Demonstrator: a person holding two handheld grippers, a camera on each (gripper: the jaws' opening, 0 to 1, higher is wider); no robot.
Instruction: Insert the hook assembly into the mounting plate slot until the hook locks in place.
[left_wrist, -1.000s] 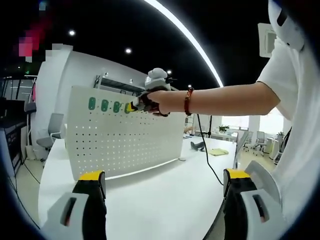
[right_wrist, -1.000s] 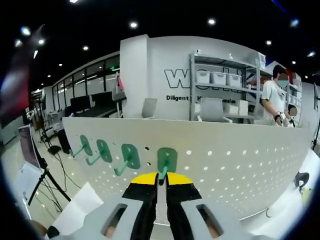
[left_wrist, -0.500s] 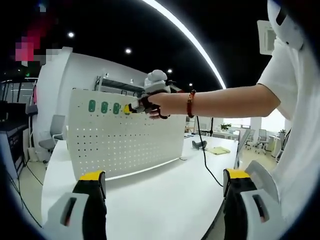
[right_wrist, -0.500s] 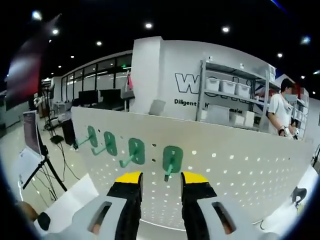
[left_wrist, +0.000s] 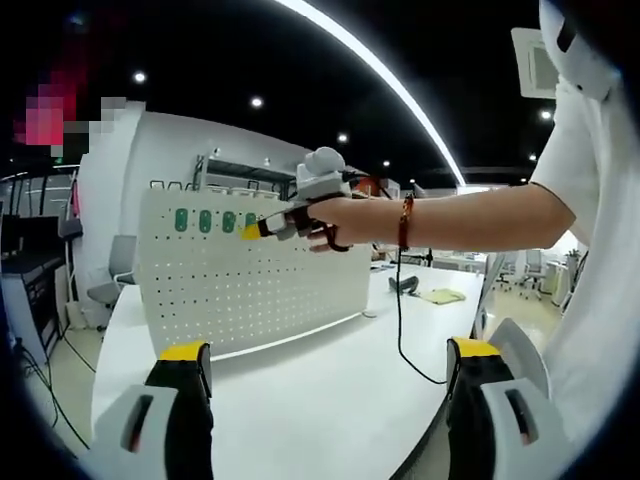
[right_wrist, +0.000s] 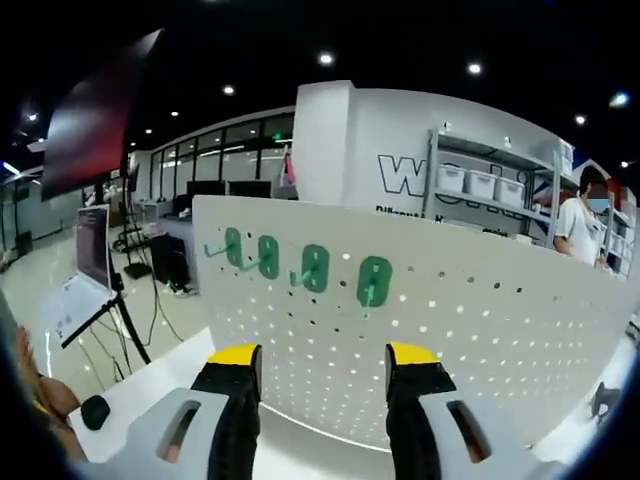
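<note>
- R view: my right gripper (right_wrist: 322, 362) sits off the pegboard (right_wrist: 480, 340), jaws spread, nothing between them.
- Four green hooks (right_wrist: 373, 281) hang in a row along the board's top; nearest one just above my jaw gap, not touching.
- L view: my hand (left_wrist: 340, 215) w/ outstretched arm holds that gripper near the board's top edge.
- Left gripper (left_wrist: 325, 362) low over white table (left_wrist: 330, 400), jaws wide apart, holding nothing.

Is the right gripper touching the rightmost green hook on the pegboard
Apart. In the right gripper view the open right gripper sits below the rightmost green hook, with bare pegboard between.
</note>
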